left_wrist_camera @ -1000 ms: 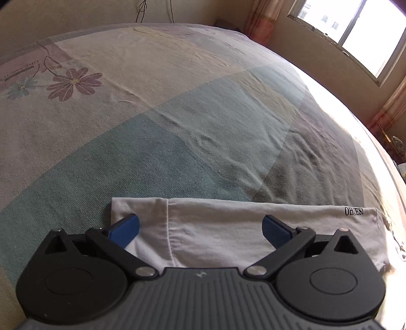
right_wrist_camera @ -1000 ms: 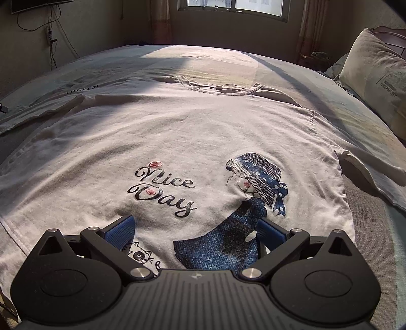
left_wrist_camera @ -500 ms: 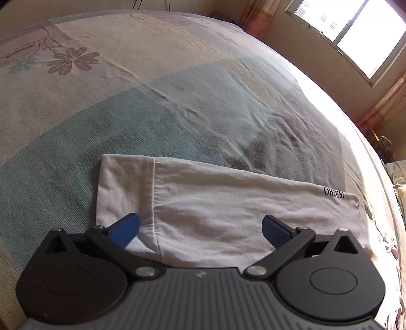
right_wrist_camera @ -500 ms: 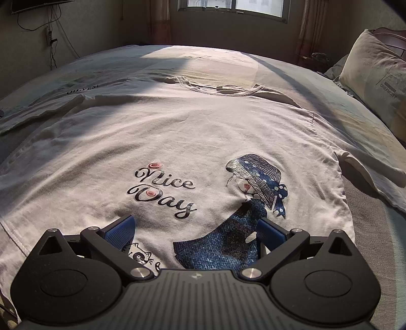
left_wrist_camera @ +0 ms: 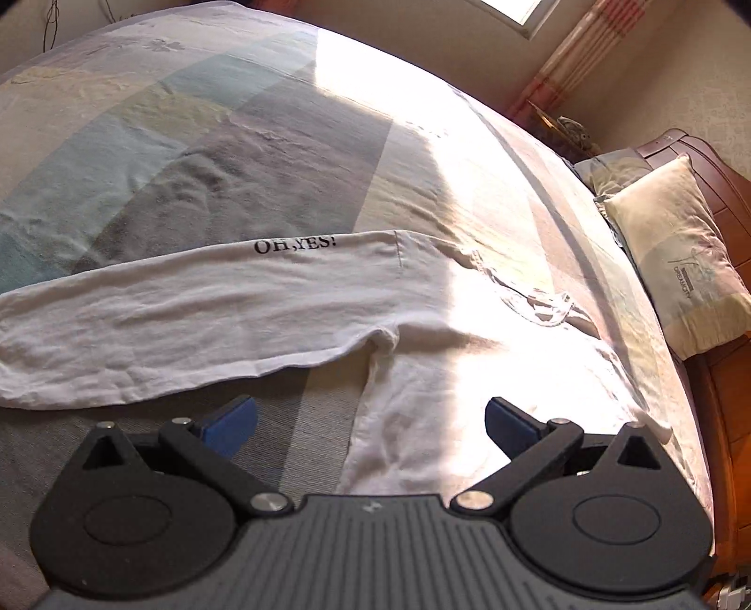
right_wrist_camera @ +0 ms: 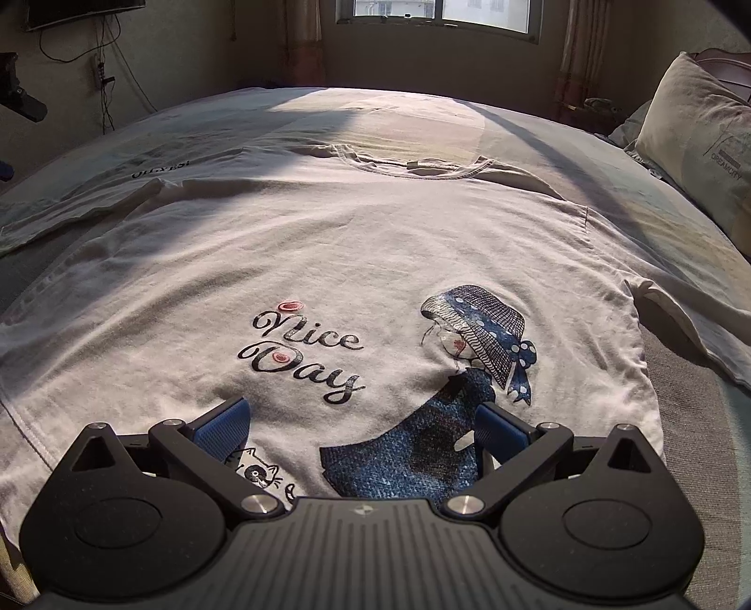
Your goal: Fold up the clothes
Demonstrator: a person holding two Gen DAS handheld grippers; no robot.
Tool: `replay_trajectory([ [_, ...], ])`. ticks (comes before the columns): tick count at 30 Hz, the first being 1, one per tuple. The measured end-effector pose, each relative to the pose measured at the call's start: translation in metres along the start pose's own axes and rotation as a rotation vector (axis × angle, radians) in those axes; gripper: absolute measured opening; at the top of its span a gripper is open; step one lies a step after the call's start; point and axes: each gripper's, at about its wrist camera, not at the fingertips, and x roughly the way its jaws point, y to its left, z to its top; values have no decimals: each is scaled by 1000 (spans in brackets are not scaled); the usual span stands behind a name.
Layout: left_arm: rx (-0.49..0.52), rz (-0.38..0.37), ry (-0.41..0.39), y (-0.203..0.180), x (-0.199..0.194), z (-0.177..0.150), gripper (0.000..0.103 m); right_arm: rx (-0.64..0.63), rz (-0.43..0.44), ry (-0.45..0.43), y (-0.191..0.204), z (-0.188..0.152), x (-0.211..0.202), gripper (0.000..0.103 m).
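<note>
I have a white long-sleeved shirt [right_wrist_camera: 375, 244] spread face-up on the bed [left_wrist_camera: 211, 141], and both tools sit low over it.

My left gripper [left_wrist_camera: 371, 420] hangs with its blue pads wide apart, holding nothing. One pad is over the grey bedcover, the other over the side of the shirt's body near the armpit. The sleeve [left_wrist_camera: 187, 319] runs off toward 9 o'clock in this view, lying flat with a few wrinkles. Nothing lies on top of it. At 2 o'clock a pillow [left_wrist_camera: 676, 263] leans against a wooden headboard [left_wrist_camera: 723, 375], well apart from the shirt. A curtain [left_wrist_camera: 572, 51] hangs at 1 o'clock beside a bright window edge.

My right gripper [right_wrist_camera: 361, 429] is also spread open and empty, over the lower front of the shirt. The other sleeve [right_wrist_camera: 694, 328] trails off at 3 o'clock, partly folded on itself. At 12 o'clock the neckline [right_wrist_camera: 417, 166] lies flat, with the window [right_wrist_camera: 436, 19] beyond it. Cables [right_wrist_camera: 108, 80] hang down the wall at 11 o'clock under a dark screen.

Writing I can read: "OH,YES!" [left_wrist_camera: 295, 245] printed near the shoulder end of the sleeve; "Nice Day" [right_wrist_camera: 305, 352] in script on the chest, beside a printed figure in a dotted hat [right_wrist_camera: 474, 324] and a small cat drawing [right_wrist_camera: 256, 471] by my right pad. The pillow carries "DREAMCITY" [right_wrist_camera: 725, 166].
</note>
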Motion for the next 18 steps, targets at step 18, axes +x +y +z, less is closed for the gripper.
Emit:
replay_trajectory([
  [18, 141, 154, -36, -26, 41, -58, 102, -17, 23, 8, -3, 1, 0, 103],
])
